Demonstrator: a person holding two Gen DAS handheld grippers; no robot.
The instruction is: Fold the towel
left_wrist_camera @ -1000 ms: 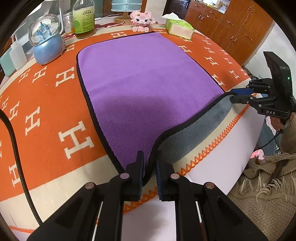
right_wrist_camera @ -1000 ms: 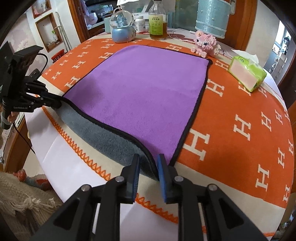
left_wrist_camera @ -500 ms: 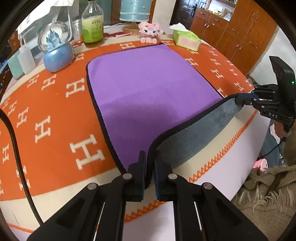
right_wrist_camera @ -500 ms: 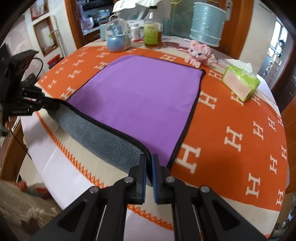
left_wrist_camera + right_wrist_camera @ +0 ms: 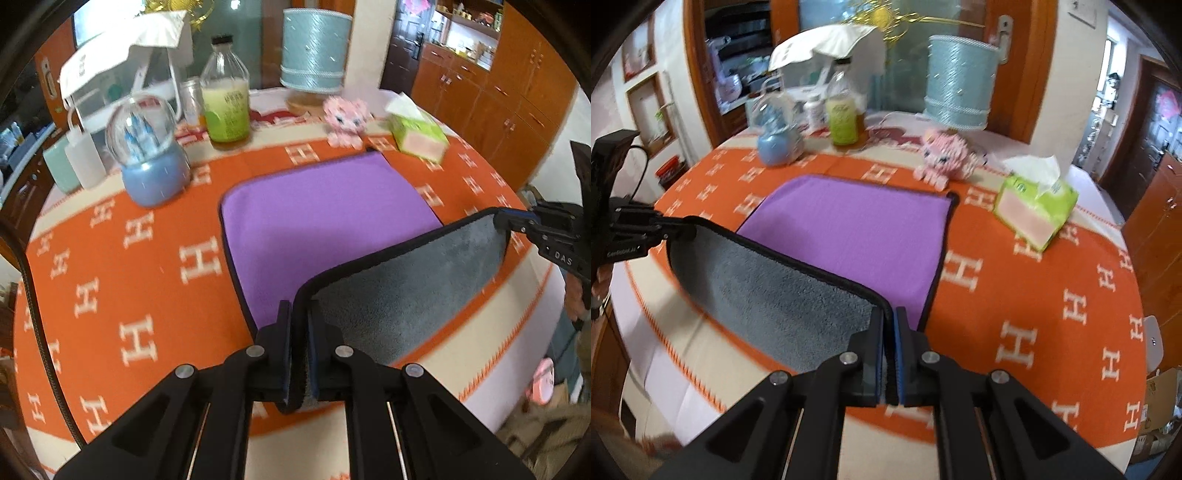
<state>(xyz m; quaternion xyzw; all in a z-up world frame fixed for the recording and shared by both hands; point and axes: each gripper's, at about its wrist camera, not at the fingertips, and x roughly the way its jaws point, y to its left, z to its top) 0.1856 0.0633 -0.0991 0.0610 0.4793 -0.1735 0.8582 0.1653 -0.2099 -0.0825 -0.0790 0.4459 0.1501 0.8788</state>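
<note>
Purple towel (image 5: 325, 218) with grey underside, far half flat on the orange tabletop (image 5: 110, 280), near edge lifted off it and stretched between two grippers. Left gripper (image 5: 300, 332) clamped on one near corner, right gripper (image 5: 889, 339) pinching the other (fingers closed tight on the black hem). Beyond the towel: snow globe (image 5: 151, 162), bottle (image 5: 226, 107), pink toy (image 5: 345, 120), tissue pack (image 5: 417, 134).

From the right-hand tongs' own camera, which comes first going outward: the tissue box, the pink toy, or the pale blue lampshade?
Seen from the right tongs, which pinch the towel corner:
1. Tissue box, right side of the table.
2. Pink toy, past the towel's far edge.
3. Pale blue lampshade, at the back.
</note>
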